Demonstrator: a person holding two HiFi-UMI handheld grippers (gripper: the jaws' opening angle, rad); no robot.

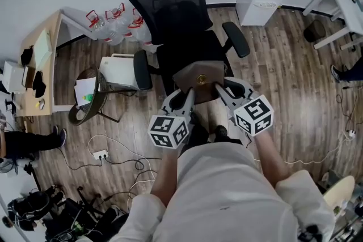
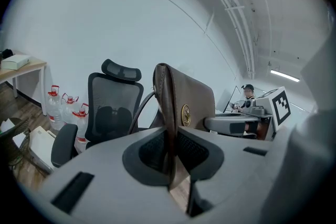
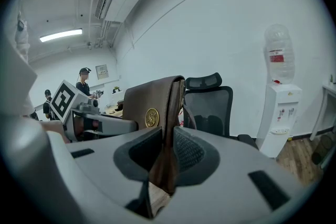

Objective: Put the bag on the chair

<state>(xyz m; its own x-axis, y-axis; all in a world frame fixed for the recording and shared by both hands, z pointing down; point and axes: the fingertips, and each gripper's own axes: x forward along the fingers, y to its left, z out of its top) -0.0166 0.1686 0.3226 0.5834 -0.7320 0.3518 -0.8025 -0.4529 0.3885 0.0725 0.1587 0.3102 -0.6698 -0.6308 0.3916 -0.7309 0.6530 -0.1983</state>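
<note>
Wood-plank flooring is running across a white-walled office room. A black mesh office chair with a headrest and padded armrests is standing on it, facing the person. A brown leather bag with a round gold emblem is hanging upright between the two tools, at the front edge of the chair's seat.

The left gripper is clenching its jaws on the bag's left end, and the right gripper is clamping its jaws on the right end. Each gripper view is showing the leather pinched between the dark pads.

Judging by this, the carrying step is nearing its end and the setting-down is not yet done. The next move is calling for both hands to bring the bag forward over the middle of the seat. They would then lower it level until its base is resting, and only then let both pairs of jaws go. Because the chair is probably a rolling one, a push against the seat edge could be shoving it away.

In the head view the grippers are covering the bag's underside, so I cannot tell whether it is touching the seat. The seat cushion is lying out of sight below the jaws in both gripper views. The chair's base is sitting hidden beneath the seat. A dark strap is curving off the bag, with its lower end cut off.
</note>
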